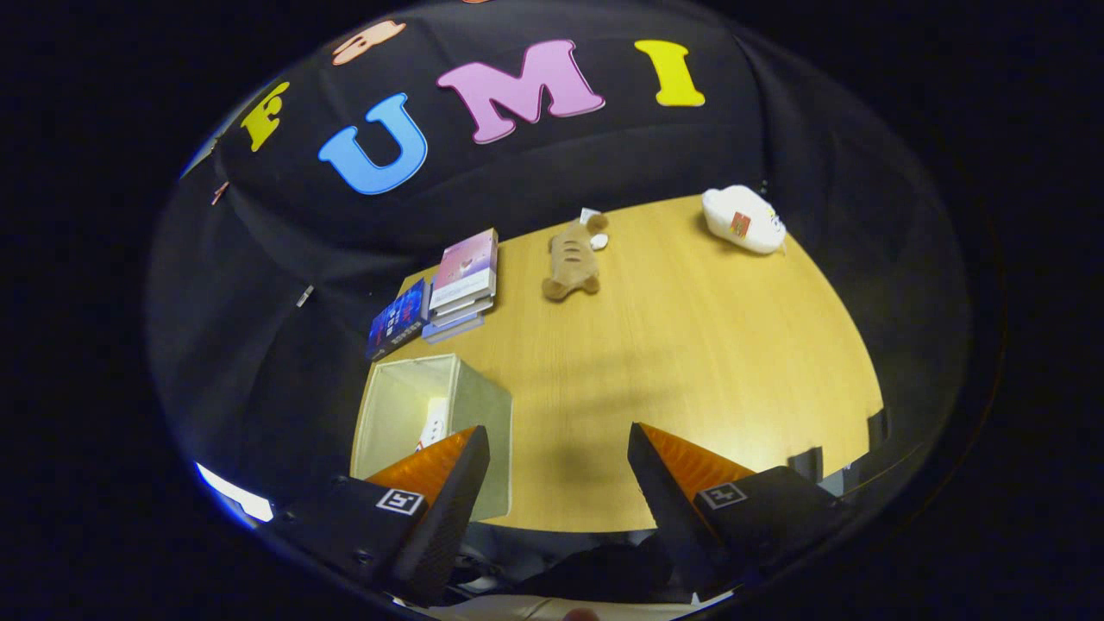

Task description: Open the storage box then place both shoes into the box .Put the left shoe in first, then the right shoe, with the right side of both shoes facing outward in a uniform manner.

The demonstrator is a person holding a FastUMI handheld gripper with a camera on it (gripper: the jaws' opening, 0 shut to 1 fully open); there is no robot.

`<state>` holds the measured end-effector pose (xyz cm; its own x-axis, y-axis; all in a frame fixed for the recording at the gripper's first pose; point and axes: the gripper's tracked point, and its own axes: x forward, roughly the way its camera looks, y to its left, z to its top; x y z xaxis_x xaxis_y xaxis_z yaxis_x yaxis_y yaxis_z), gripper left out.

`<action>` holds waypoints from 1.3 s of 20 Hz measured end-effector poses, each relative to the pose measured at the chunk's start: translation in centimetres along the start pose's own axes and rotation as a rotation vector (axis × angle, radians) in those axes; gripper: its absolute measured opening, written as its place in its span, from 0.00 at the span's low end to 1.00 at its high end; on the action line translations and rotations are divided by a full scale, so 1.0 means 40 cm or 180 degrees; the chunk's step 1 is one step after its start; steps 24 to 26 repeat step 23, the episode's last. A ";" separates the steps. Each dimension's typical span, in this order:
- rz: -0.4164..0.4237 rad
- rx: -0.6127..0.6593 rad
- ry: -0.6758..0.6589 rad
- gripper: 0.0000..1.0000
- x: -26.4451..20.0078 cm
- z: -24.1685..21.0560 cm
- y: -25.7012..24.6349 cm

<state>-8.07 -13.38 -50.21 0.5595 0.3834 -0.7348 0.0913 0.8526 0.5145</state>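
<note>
Gripper (559, 470) held high above the wooden table (690, 362), looking down on it. Fingers spread wide, nothing between them; only bare tabletop shows in the gap.

Storage box (431, 423): pale fabric, open at the top, sitting at the table's near left corner, partly behind the left finger (448, 500). A small white item lies inside (too small to identify). Cannot make out any shoes.

Beyond the box, along the left edge: a dark blue book (398, 319) lying just beside a stack of books (464, 280) with a pink cover on top. Further back, near the far edge, a brown plush toy (571, 259). Well apart from it, at the far right corner, a white plush toy (743, 220).

Surface: light wood grain, evenly lit, a soft shadow ahead of the fingers. Black cloth wall (604, 164) behind and around the table.
</note>
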 end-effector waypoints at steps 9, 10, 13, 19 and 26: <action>-0.0180 -0.0267 -0.0700 0.99 -0.050 0.043 -0.075; -0.0196 -0.0284 -0.0779 0.99 -0.056 0.052 -0.081; -0.0259 -0.0389 -0.1047 0.99 -0.082 0.090 -0.102; -0.0377 -0.0719 -0.1526 0.99 -0.143 0.165 -0.113; -0.0340 -0.0878 -0.1736 0.99 -0.172 0.207 -0.084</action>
